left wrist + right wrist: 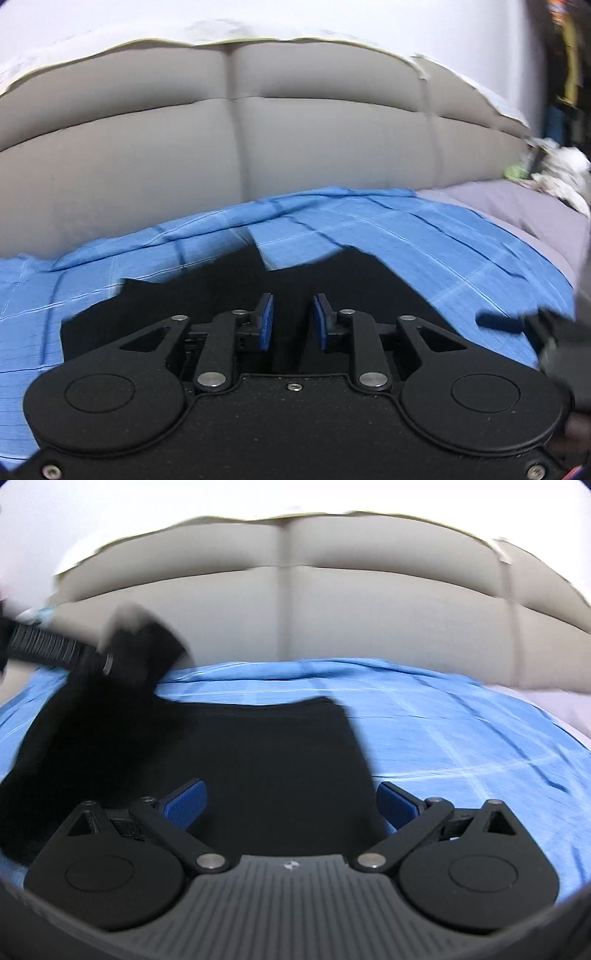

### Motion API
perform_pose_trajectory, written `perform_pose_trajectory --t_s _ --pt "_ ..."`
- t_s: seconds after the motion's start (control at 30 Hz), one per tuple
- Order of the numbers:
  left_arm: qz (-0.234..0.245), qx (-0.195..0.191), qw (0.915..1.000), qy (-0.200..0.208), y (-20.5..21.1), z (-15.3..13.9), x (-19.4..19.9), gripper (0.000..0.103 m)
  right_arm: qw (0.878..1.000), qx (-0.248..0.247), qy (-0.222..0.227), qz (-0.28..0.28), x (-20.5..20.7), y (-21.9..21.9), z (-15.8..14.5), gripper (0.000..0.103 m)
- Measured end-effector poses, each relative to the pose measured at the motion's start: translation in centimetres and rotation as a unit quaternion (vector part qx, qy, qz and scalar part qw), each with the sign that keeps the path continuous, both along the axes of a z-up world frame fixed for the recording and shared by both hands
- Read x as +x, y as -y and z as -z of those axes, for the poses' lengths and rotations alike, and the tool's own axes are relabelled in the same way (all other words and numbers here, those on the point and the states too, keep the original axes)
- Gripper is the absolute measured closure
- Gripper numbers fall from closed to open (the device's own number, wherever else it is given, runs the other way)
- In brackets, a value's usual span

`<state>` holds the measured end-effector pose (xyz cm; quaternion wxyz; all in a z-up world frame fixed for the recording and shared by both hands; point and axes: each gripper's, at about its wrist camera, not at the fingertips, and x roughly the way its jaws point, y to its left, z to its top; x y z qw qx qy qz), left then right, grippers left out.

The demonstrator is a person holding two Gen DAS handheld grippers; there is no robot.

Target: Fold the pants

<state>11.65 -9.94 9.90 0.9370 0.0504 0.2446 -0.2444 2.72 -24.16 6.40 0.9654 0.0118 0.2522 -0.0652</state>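
Black pants (229, 288) lie on a blue cloth (406, 236) spread over a bed. My left gripper (292, 314) hovers over the pants with its blue pads a narrow gap apart; nothing is held between them. In the right wrist view the pants (266, 760) lie flat on the blue cloth (461, 738), partly folded. My right gripper (291, 801) is wide open above the pants, one blue pad on each side. The left gripper's body (140, 653) shows blurred at the left, over the pants' far corner. The right gripper (517, 325) shows blurred at the right edge of the left wrist view.
A grey padded headboard (295, 140) rises just behind the cloth, with a white wall above. A grey sheet (517, 210) lies to the right of the cloth. A pile of white and green items (554, 173) sits at the far right.
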Motion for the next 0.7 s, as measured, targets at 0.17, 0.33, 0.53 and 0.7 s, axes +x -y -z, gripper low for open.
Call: perform_pose_trajectory --t_s 0.17,0.33,0.53,0.7 --pt "-0.009 -0.016 0.9998 0.003 -2.3 -0.1 -2.8 0.060 0.999 0.029 0.000 0.032 -0.8 2.9 0.4 0.000" --pt "-0.103 -0.042 0.9937 -0.015 -7.7 0.7 -3.8 0.062 0.995 0.096 0.019 -0.001 -0.2 2.3 0.8 0.000" --pt "-0.198 -0.010 0.9773 -0.074 -10.9 4.9 -2.7 0.067 0.987 0.153 -0.002 -0.045 2.7 -0.4 1.8 0.000" --pt "-0.202 0.006 0.9761 -0.080 -10.8 7.0 -3.3 0.067 0.987 0.149 -0.010 -0.052 4.2 -2.7 2.7 0.006"
